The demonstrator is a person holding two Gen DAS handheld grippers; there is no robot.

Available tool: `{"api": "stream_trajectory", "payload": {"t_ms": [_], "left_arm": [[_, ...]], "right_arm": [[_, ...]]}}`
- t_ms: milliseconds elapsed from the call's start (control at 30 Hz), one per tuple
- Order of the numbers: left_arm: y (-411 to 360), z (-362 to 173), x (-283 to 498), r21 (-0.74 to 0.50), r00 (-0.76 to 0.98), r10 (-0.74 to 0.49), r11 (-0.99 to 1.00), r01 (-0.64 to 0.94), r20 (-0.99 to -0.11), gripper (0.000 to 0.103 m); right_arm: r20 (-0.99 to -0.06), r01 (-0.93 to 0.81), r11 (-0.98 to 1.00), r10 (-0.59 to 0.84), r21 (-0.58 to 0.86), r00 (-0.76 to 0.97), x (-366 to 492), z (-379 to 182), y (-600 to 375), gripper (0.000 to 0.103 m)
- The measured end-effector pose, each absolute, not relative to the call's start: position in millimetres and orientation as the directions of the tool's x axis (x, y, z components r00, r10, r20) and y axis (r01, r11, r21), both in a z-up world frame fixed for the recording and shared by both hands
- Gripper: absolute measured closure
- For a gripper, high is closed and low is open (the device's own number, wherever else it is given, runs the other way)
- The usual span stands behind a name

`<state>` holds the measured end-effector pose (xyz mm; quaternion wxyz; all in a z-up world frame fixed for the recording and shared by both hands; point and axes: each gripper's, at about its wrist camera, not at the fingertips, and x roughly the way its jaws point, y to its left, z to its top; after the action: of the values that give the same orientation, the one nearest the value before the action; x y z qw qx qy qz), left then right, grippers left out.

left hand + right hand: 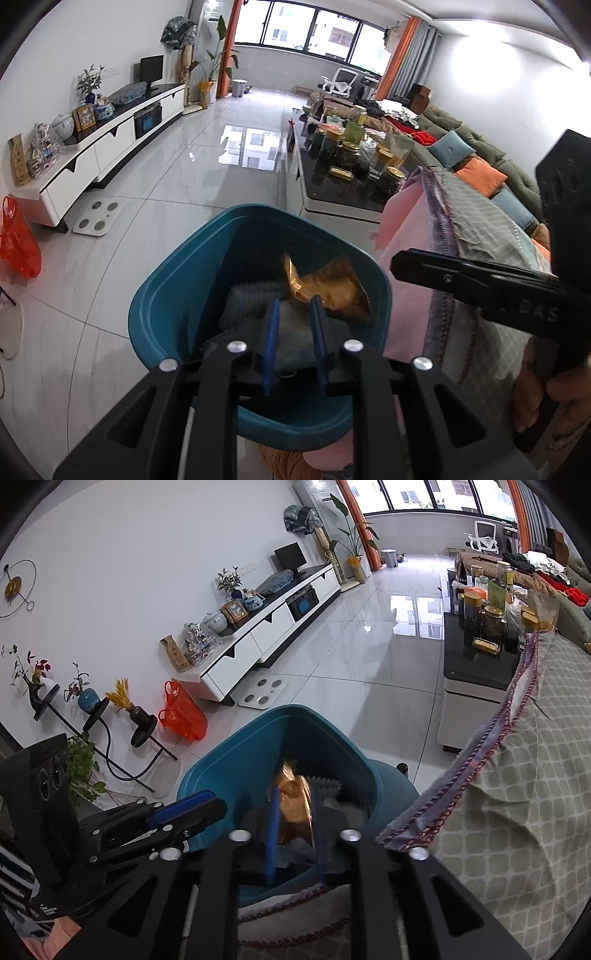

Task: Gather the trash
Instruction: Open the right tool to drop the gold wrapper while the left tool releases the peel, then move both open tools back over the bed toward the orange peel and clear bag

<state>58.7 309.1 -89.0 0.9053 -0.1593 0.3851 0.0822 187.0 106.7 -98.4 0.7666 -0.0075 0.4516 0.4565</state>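
Teal plastic bin (177, 295): rounded rim, open top, standing upright on the pale tiled floor, just left of the draped sofa edge; contents visible from above. Gold foil wrapper (328, 288): crumpled, shiny, lying inside the bin toward its far right side; it rests on grey crumpled material (251, 295) lying in the bin's near left part.

The left gripper (294, 308) points down into a teal bin (173, 306), its blue pads slightly parted with nothing between them; a gold wrapper (332, 284) lies inside on grey cloth (251, 299); the right gripper (400, 264) reaches in from the right, beside a checked blanket (480, 229); its jaw state is unclear.
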Motion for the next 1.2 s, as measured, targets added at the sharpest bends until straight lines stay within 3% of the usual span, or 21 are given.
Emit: {"api": "stream_trajectory", "payload": {"t_ms": [300, 600, 833, 1200], "left_arm": [[306.9, -83.3, 50.4, -0.234, 0.711, 0.025, 0.936, -0.263, -0.703, 0.077], [263.2, -48.9, 33.9, -0.229, 0.783, -0.029, 0.962, -0.146, -0.621, 0.057], [202.9, -33.1, 27.0, -0.225, 0.809, -0.164, 0.974, 0.040, -0.565, 0.051], [83.3, -42.4, 50.2, -0.222, 0.710, -0.394, 0.919, 0.326, -0.584, 0.050]], "right_arm": [[-0.671, -0.714, 0.565, 0.719, 0.414, 0.181, 182.9, -89.7, 86.7, 0.077], [-0.601, -0.749, 0.541, 0.762, 0.383, 0.243, 160.5, -58.8, 29.0, 0.067], [-0.578, -0.714, 0.614, 0.733, 0.336, 0.359, 147.1, -47.9, -56.4, 0.063], [-0.579, -0.489, 0.812, 0.576, 0.320, 0.578, 139.0, -51.8, -190.2, 0.053]]}}
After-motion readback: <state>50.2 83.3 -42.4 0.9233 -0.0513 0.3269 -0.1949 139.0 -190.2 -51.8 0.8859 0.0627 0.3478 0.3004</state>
